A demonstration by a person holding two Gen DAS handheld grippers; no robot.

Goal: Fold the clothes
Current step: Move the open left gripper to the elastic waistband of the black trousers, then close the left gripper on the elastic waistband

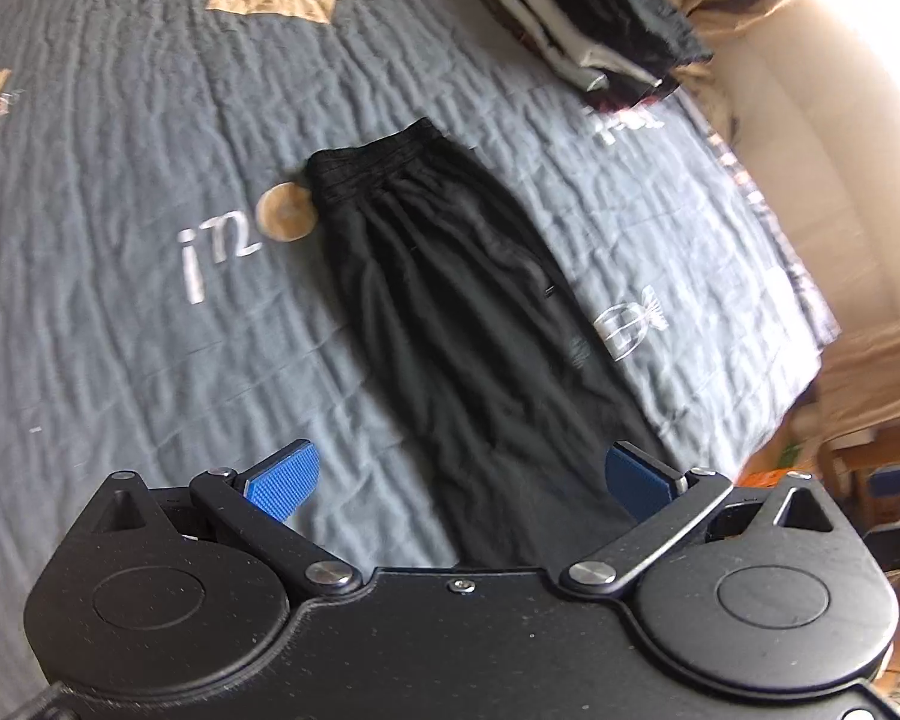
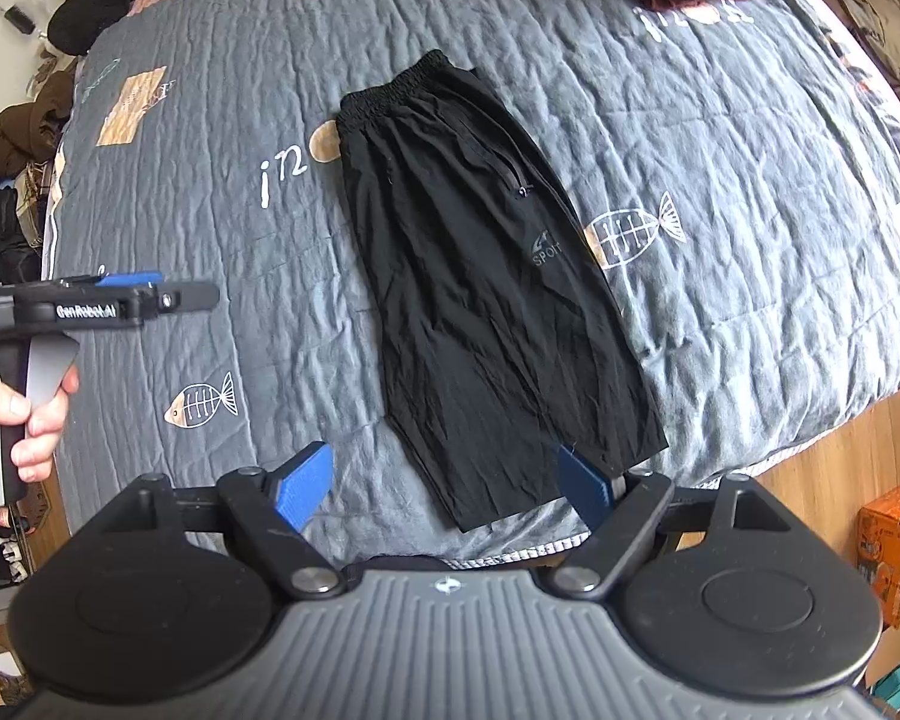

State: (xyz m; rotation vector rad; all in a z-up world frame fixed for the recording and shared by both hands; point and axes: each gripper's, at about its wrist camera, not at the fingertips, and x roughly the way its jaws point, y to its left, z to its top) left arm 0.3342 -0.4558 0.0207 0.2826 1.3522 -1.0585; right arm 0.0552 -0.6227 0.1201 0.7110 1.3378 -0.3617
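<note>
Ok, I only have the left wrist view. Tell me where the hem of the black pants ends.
Observer: The black pants end with the hem flat, just inside the near edge of the quilt.
Operator: Read me the leg print.
Observer: The logo begins SPOR.
Operator: Place my gripper.
Observer: A hand holds the left gripper left of the pants, apart from them.

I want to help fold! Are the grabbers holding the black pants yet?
No. Both the left gripper and right gripper are open and empty above the black pants.
</note>
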